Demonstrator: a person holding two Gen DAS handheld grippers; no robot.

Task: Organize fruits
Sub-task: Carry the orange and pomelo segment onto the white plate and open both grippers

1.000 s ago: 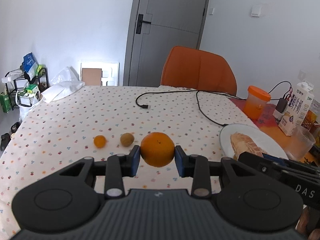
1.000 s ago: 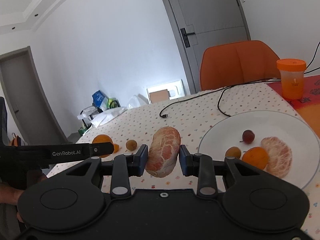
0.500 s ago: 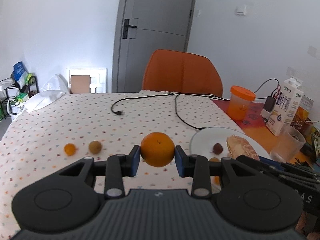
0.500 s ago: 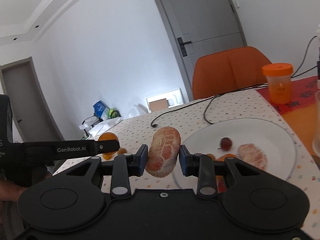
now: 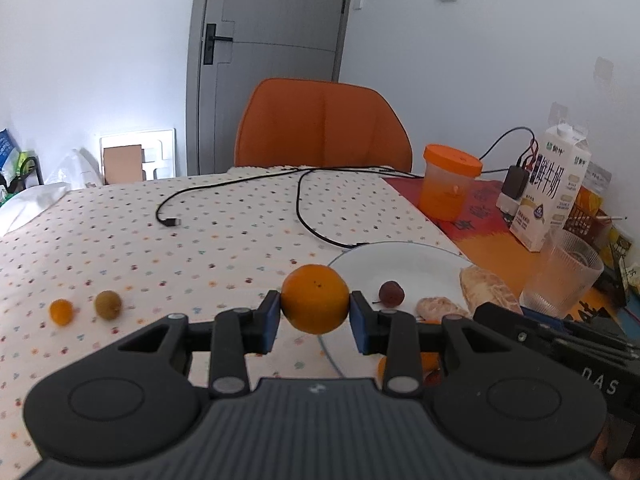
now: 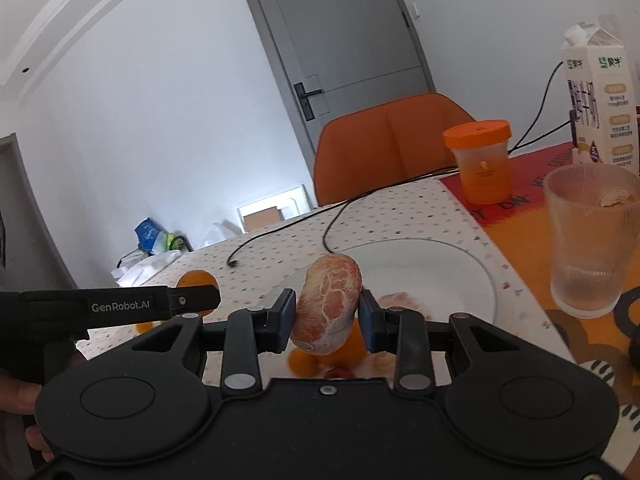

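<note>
Both jaws are closed on fruit. Left gripper (image 5: pixel 315 315) pinches an orange (image 5: pixel 315 298) at its widest girth, centre frame, held above the near left edge of the plate (image 5: pixel 404 264). Right gripper (image 6: pixel 327 317) clamps a peeled segment cluster (image 6: pixel 327 303), centre frame, over the plate's near rim.

Handling, as judged: orange firm, round, moderately heavy, skin slightly slick; the grip across the middle looks sound. Peeled piece soft, wet, easily crushed or torn; wants light pressure on its broad flanks and a low, gentle set-down.

On the plate: a small dark red fruit (image 5: pixel 391 293), another peeled piece (image 5: pixel 440 307), some orange bits partly hidden by the grippers. Lower left in the left view, on the cloth: a small orange fruit (image 5: pixel 61 312) just beside a brownish one (image 5: pixel 107 305), both well apart from the plate.

Dotted tablecloth (image 5: pixel 208 240), flat. Right of frame: ribbed glass (image 5: pixel 562 276), lidded orange cup (image 5: pixel 450 188), milk carton (image 5: pixel 550 192). A black cable (image 5: pixel 304 208) runs close to the plate's far rim. Beyond: orange chair (image 5: pixel 322 124), grey door (image 5: pixel 272 40), white walls.
</note>
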